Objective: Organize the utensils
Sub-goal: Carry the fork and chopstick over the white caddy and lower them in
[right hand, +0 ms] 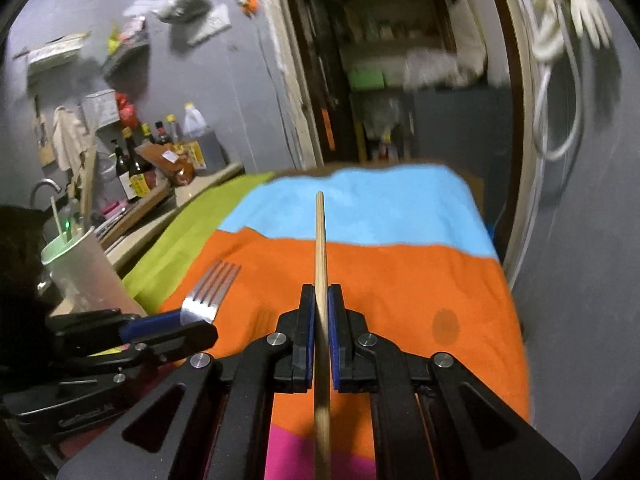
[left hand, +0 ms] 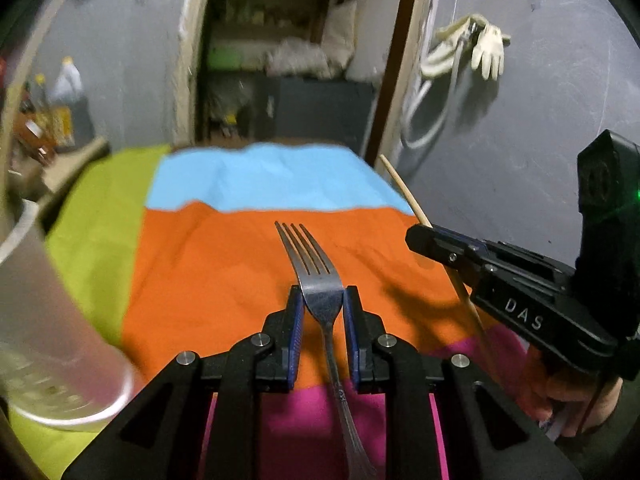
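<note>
My left gripper (left hand: 323,294) is shut on a steel fork (left hand: 310,256), tines pointing forward, held above the coloured cloth (left hand: 224,264). My right gripper (right hand: 320,292) is shut on a wooden chopstick (right hand: 320,232) that points forward over the cloth (right hand: 400,280). In the left wrist view the right gripper (left hand: 420,236) is at the right with the chopstick (left hand: 404,188) sticking out. In the right wrist view the left gripper (right hand: 188,324) is at the lower left with the fork (right hand: 210,292). A translucent cup (left hand: 44,320) stands at the left, also in the right wrist view (right hand: 88,276).
The cloth has green, blue, orange and pink patches and covers a table. Bottles and clutter (right hand: 160,152) sit on a counter at the far left. An open doorway (right hand: 400,80) is behind the table. A glove and hose (left hand: 480,48) hang on the grey wall at right.
</note>
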The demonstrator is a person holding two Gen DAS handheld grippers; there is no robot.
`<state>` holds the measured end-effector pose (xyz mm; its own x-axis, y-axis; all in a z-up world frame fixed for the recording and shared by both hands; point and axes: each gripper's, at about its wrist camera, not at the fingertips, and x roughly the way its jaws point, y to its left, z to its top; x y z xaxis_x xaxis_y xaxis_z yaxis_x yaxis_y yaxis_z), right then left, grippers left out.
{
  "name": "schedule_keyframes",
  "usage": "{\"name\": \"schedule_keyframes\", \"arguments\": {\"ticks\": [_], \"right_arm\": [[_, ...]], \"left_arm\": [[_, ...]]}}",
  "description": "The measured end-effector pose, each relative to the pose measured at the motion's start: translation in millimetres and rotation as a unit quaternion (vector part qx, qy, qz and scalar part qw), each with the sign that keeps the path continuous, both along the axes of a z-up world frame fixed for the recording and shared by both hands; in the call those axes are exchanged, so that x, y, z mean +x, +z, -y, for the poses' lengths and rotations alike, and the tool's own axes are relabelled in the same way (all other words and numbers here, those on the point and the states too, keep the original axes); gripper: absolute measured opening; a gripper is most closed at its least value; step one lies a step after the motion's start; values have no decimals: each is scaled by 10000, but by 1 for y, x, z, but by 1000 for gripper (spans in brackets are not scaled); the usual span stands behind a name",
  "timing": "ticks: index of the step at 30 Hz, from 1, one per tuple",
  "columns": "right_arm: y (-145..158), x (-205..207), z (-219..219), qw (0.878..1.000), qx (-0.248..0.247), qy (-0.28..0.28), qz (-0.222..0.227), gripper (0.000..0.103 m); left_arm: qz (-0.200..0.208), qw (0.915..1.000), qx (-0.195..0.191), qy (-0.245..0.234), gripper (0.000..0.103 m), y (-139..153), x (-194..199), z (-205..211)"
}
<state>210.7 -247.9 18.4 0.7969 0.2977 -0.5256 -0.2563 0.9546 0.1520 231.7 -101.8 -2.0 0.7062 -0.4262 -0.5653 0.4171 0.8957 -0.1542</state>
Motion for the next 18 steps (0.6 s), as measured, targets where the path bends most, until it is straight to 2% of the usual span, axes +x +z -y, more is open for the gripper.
{"name": "schedule_keyframes", "arguments": {"ticks": [4, 7, 8, 12, 18], "right_arm": [[10, -15, -7, 9989, -24, -11, 459, 4], [16, -23, -13, 9976, 12, 11, 696, 4], [19, -26, -14, 9970, 59, 27, 770, 4], [29, -33, -17, 9943, 276, 97, 1021, 4], [49, -42, -33, 9891, 443, 186, 1393, 4]], "left_arm": [[708, 9971, 160, 217, 15, 12, -23, -1], [1050, 9937, 225, 319, 15, 17, -35, 1], [1142, 9926, 228, 341, 1, 14, -36, 4], [1397, 9890, 259, 401, 0, 20, -44, 2], [1466, 9879, 82, 490, 0, 33, -53, -16]]}}
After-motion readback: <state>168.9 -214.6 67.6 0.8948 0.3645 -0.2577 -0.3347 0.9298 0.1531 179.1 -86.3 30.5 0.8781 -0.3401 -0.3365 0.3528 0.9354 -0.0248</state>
